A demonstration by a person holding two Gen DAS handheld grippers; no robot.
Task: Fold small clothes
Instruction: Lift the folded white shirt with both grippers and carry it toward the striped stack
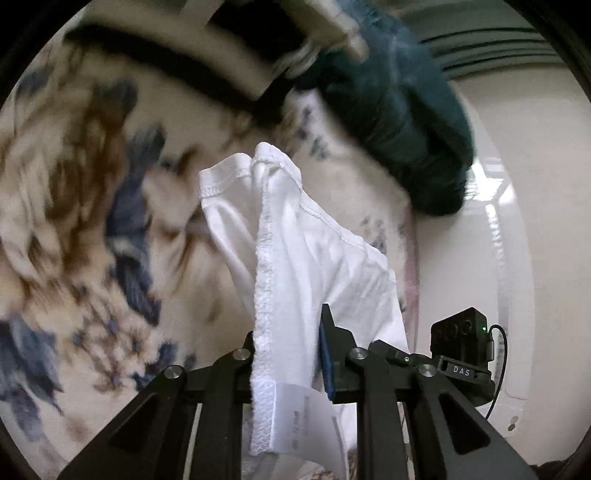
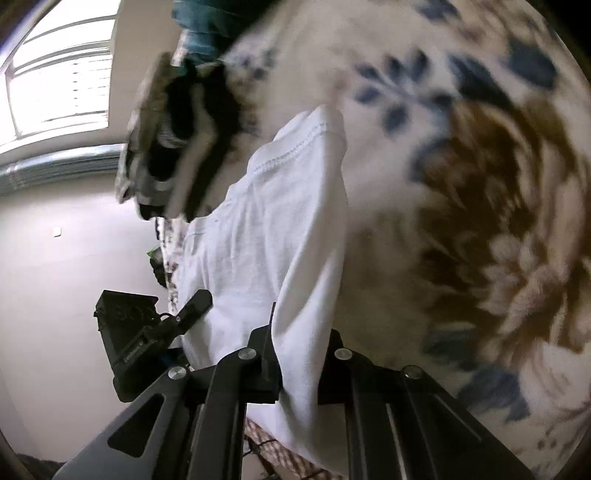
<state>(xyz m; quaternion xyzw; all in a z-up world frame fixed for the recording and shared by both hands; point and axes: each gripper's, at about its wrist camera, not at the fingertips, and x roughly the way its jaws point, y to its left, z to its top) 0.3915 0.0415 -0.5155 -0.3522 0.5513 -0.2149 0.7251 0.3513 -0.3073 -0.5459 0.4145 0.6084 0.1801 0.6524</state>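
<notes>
A small white garment (image 1: 295,240) hangs lifted over the floral blanket (image 1: 74,184). My left gripper (image 1: 288,332) is shut on its stitched hem, and a white care label (image 1: 314,417) dangles between the fingers. The right wrist view shows the same white garment (image 2: 266,221) stretched up and away from my right gripper (image 2: 299,332), which is shut on a fold of the cloth. The fabric hides the fingertips of both grippers.
A teal garment (image 1: 399,110) lies at the blanket's far edge, with a black-and-white pile of clothes (image 1: 229,55) next to it; both also show in the right wrist view, the teal garment (image 2: 199,22) and the pile (image 2: 173,129). White wall (image 2: 55,240) and a window (image 2: 55,74) lie beyond.
</notes>
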